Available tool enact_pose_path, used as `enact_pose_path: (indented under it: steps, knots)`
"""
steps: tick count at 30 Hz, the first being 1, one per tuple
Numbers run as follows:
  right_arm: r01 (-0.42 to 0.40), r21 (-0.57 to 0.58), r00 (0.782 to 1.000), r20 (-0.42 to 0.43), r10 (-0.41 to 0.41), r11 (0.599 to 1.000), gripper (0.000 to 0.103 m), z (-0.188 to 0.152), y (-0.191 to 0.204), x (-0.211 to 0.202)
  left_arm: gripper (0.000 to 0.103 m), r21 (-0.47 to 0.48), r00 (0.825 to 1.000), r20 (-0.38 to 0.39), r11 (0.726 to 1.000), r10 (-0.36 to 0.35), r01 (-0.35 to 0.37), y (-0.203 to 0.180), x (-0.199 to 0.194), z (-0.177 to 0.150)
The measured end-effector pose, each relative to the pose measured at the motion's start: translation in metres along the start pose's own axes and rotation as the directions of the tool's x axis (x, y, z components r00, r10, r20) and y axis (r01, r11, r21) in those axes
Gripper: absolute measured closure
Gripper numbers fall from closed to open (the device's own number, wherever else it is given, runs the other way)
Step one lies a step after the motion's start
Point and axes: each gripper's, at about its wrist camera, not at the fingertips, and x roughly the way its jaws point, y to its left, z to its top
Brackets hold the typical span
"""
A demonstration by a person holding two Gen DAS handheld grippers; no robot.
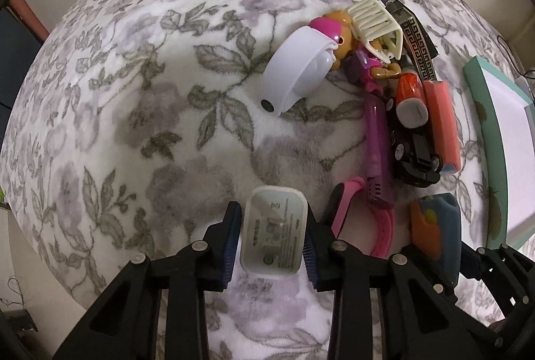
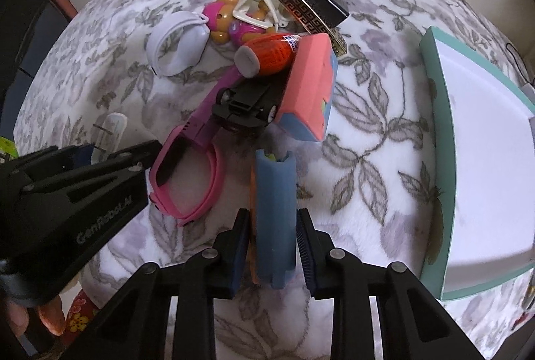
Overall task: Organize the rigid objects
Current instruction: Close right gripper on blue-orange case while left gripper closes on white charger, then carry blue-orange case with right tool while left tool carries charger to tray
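Both of my tools point steeply down at a flowered blanket [image 1: 140, 112], each closed to a narrow gap on one item.

Left tool [image 1: 273, 243]: its ribbed pads press the two long sides of a white charger [image 1: 272, 233], prong face turned up toward the camera. I grip across the short width so the block sits square and cannot twist.

Right tool [image 2: 273, 246]: its pads clamp a blue and orange foam block [image 2: 275, 212] standing on edge, taken low near its close end. Foam gives a little, so I judge this hold firm but slightly springy.

Ahead of both tools lies the remaining heap: a pink watch [image 2: 187, 172], a black toy car [image 2: 247, 105], a coral eraser [image 2: 309, 89], an orange tube [image 2: 267, 54], a white band [image 1: 294, 72], a toy dog [image 1: 337, 38] and a cream comb [image 1: 371, 18]. They overlap, so I take the loose outliers first.

To the right of the right tool, well apart from the heap, sits an open teal box [image 2: 438, 132], probably the destination.
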Motion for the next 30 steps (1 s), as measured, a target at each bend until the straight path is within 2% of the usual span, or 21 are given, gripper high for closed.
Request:
enact_pose_path:
  steps: [4,14,20,25,30]
  knots:
    - [0.006,-0.007,1.0,0.003,-0.006,1.0,0.077,-0.004,0.005,-0.004,0.074,0.008,1.0,0.004,1.0,-0.002,0.002,-0.001,0.003,0.002]
    - [-0.029,0.023,0.999,0.021,0.029,0.999,0.079,-0.007,-0.004,-0.013,0.075,-0.016,1.0,0.009,1.0,-0.013,0.014,0.004,-0.023,-0.008]
    - [-0.056,0.054,0.998,0.041,0.054,0.997,0.079,-0.005,-0.017,-0.022,0.075,-0.03,0.999,0.032,0.999,-0.022,0.022,0.006,-0.047,-0.003]
    - [-0.111,0.1,0.988,0.117,0.099,0.989,0.079,0.001,-0.035,-0.045,0.075,-0.041,0.998,0.044,0.998,-0.038,0.04,0.006,-0.072,0.0]
    - [-0.14,0.153,0.975,0.195,0.109,0.978,0.079,0.002,-0.056,-0.068,0.075,-0.034,0.994,0.096,0.998,-0.056,0.06,0.002,-0.103,0.009]
